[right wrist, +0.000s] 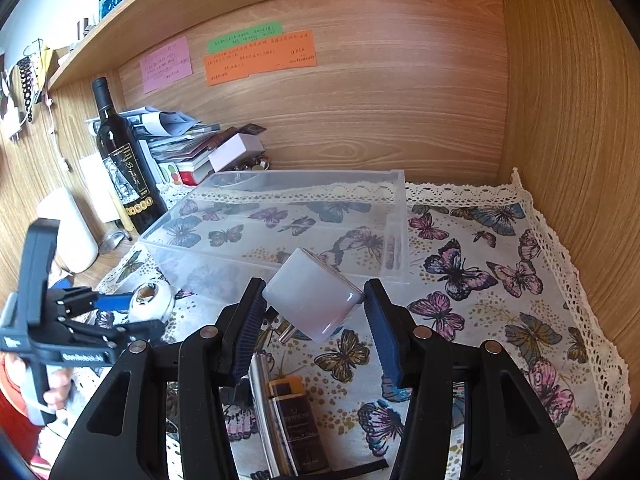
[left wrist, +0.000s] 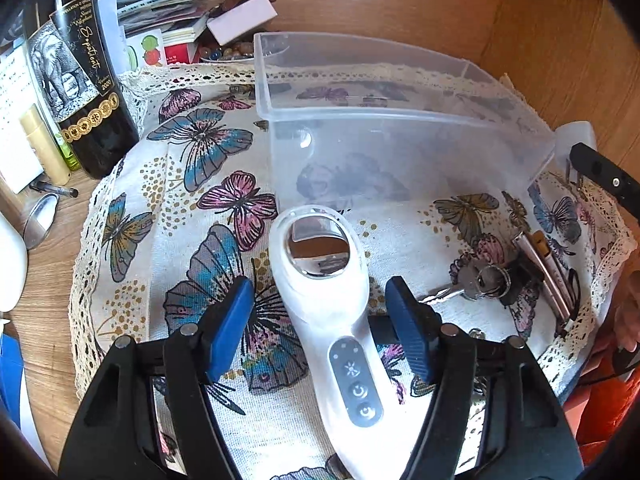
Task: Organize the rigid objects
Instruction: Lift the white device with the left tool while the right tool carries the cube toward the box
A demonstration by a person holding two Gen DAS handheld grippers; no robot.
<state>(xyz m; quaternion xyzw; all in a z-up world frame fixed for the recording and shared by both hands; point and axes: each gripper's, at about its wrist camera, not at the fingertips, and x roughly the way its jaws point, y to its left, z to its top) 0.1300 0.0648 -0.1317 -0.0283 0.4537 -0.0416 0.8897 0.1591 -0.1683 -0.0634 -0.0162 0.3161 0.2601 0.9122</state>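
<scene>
A white handheld device point(left wrist: 326, 300) with a round mirror-like head and grey button panel lies on the butterfly cloth point(left wrist: 192, 208). My left gripper point(left wrist: 320, 316) is open, its blue pads on either side of the device. My right gripper point(right wrist: 314, 314) is shut on a white plug adapter point(right wrist: 312, 300) and holds it above the cloth, just in front of the clear plastic box point(right wrist: 280, 216). The box point(left wrist: 380, 128) stands empty behind the device. The left gripper point(right wrist: 120, 312) and the device's head point(right wrist: 151, 300) also show in the right wrist view.
Keys point(left wrist: 486, 280) and a lighter with a metal tube point(left wrist: 550, 264) lie on the cloth at right; they also show under my right gripper point(right wrist: 288, 412). A wine bottle point(left wrist: 76, 72), papers and boxes point(left wrist: 180, 20) crowd the back left. Wooden walls enclose the back and right.
</scene>
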